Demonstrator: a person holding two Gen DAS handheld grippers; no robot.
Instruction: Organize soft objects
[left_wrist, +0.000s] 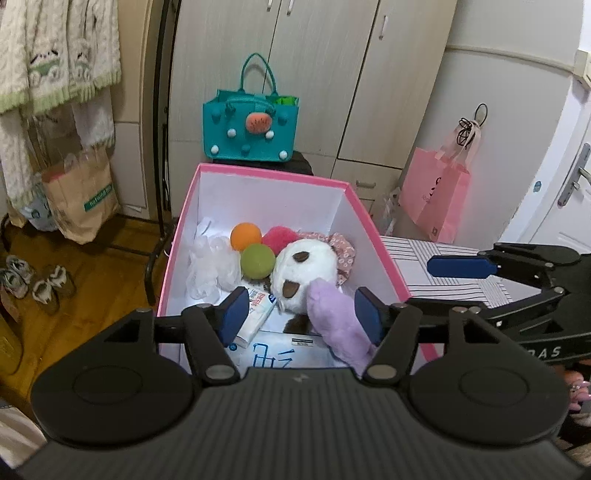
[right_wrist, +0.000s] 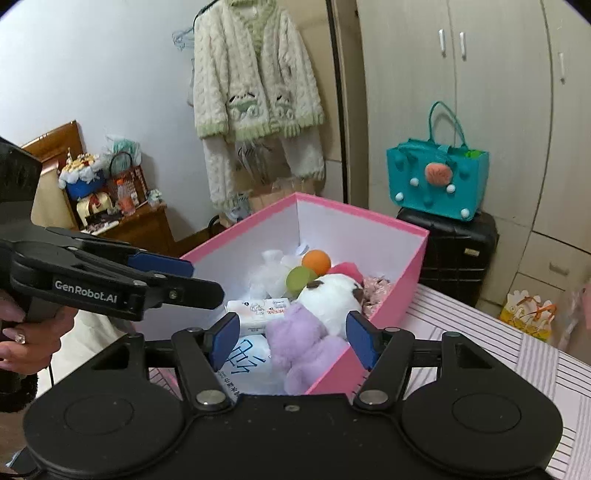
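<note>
Both tongs stand released over the near end of the open pink cardboard box (left_wrist: 275, 173). The left tongs (left_wrist: 301, 317) gape around the purple plush toy (left_wrist: 338, 321), which lies in the box against a white plush panda (left_wrist: 304, 271); the right tongs (right_wrist: 291, 341) hold nothing. "GenRobot.AI" is printed on the left tool's black arm. Farther in lie an orange ball (left_wrist: 245, 236), a green ball (left_wrist: 258, 260) and a white tissue pack (right_wrist: 258, 310) with red lettering too small to read.

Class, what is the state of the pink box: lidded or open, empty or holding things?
Open and partly filled. The pink box has no lid on it, and a panda plush, two balls and a purple plush lie inside.
</note>
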